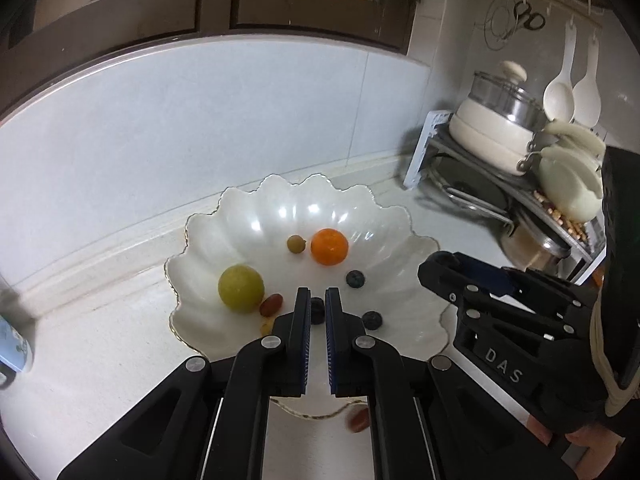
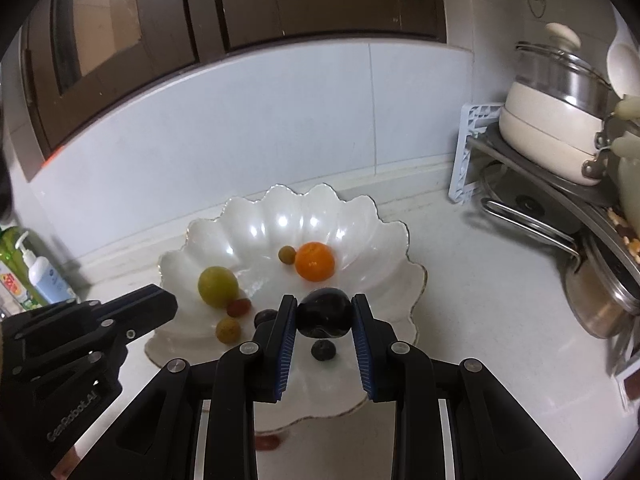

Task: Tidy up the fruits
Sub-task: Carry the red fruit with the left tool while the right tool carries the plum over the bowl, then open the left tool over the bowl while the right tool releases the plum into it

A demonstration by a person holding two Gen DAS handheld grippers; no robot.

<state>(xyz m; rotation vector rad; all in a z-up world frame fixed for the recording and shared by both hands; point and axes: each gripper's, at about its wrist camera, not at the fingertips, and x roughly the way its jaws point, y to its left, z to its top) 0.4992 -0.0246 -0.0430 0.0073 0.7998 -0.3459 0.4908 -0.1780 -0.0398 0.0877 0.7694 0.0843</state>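
Jaws of the right gripper (image 2: 325,322) clamp a dark plum (image 2: 325,314) above the near side of the scalloped white bowl (image 2: 256,216); those of the left gripper (image 1: 318,312) are closed on nothing, over the bowl's near rim. On the white bench (image 2: 460,256) the bowl is the landmark. In its middle lies an orange (image 2: 315,261) with a small tan fruit (image 2: 287,255) just beside it. Toward its left side sits a green fruit (image 2: 218,286) touching a small red fruit (image 2: 239,307), with a yellowish fruit (image 2: 228,330) near them. A blueberry (image 2: 323,350) lies under the held plum. Right of the bowl a rack carries a cream pot (image 2: 552,136).
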